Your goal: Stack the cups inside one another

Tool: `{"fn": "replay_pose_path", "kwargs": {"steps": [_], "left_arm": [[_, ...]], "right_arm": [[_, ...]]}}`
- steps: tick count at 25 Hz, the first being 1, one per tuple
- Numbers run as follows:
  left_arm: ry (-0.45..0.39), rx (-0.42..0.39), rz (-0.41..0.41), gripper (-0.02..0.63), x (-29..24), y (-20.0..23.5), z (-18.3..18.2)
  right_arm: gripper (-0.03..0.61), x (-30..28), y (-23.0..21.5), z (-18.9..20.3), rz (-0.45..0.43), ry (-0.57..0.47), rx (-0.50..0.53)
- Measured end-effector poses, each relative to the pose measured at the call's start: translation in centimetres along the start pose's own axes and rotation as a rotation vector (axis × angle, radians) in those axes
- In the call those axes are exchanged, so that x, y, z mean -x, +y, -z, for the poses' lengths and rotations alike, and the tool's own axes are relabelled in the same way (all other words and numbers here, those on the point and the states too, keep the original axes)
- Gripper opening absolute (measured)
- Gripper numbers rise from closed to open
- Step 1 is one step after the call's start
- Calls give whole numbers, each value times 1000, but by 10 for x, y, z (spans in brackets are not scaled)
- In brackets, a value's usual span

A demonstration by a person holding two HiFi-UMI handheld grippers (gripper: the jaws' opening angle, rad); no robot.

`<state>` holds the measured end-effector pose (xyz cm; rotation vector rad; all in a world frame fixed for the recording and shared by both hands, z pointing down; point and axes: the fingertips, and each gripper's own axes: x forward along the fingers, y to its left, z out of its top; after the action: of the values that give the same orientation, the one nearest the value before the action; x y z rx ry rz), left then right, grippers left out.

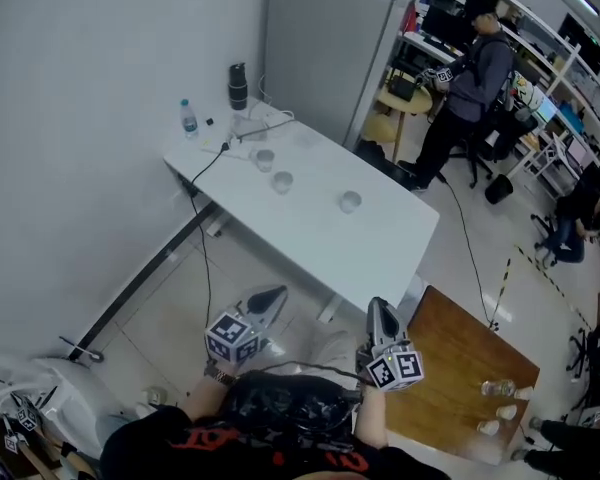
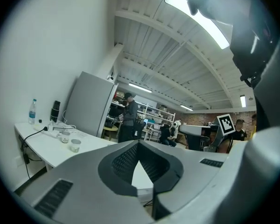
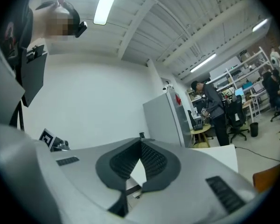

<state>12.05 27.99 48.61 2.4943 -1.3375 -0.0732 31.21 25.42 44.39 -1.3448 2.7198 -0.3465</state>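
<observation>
Left gripper [image 2: 138, 143] and right gripper [image 3: 141, 142] both have fingers pressed together, empty, well apart from the cups [image 1: 282, 180].

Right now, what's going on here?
A person stands back from the white table, holding the left gripper and the right gripper roughly level in front of them. Both are shut and empty. The three cups sit apart on the table, none stacked yet. A water bottle and a dark flask stand at its far end.
</observation>
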Motion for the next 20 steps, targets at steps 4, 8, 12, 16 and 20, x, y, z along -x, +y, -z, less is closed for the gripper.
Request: {"fn": "replay_pose_path", "kwargs": {"steps": [4,8,12,16,20], "left_arm": [[-15,4,-45,-5,-9,22,-6],[-32,3,-95,-5,-40,49,-19],[-61,-15,-110,-6,-87,73,-40],[-83,-21,-123,-5,-124,105,-60],[-99,-40,-132,-6,-147,129,-72]], "right_arm": [[5,-35,-17,-3,-22,-5,-17],[5,-83,-42,-1,-85,8,-27],[5,-132,-79,-11,-117,2,-12],[5,-172,-105,-9,-123,8,-25],[5,-200,-124,-3,-128,13,-45]]}}
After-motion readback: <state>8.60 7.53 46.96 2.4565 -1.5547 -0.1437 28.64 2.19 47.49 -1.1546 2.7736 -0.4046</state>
